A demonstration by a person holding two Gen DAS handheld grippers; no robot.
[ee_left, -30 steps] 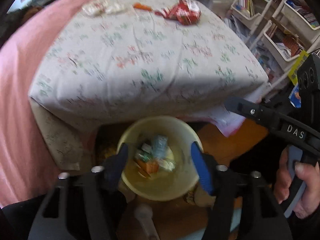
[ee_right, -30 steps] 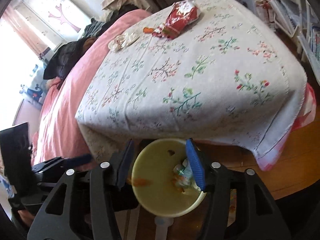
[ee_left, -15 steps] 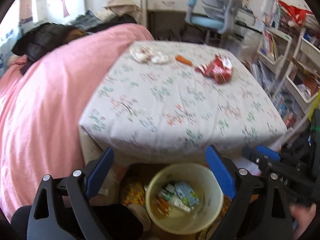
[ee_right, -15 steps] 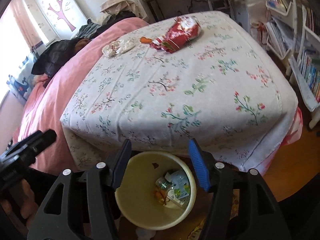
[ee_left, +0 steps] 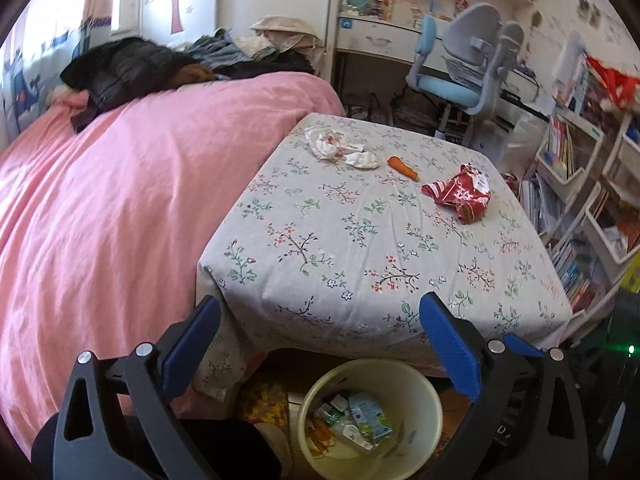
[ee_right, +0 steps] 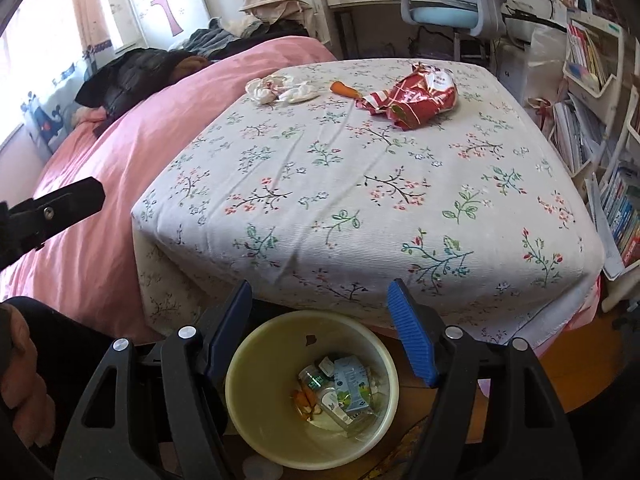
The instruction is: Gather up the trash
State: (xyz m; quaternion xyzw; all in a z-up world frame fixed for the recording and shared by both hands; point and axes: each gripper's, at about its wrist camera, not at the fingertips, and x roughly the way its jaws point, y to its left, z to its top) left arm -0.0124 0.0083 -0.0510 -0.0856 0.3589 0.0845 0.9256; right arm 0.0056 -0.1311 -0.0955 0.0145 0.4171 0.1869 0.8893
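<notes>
bin (ee_left: 434, 396): near rim cut off | red wrapper (ee_right: 412, 98): print unreadable

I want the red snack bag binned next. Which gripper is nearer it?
Right, slightly. Both the right gripper and the left gripper hover over the bin, far from the red snack bag.

Bright window (ee_right: 36, 40) daylight from left, curved fisheye edges, dark corners.
</notes>
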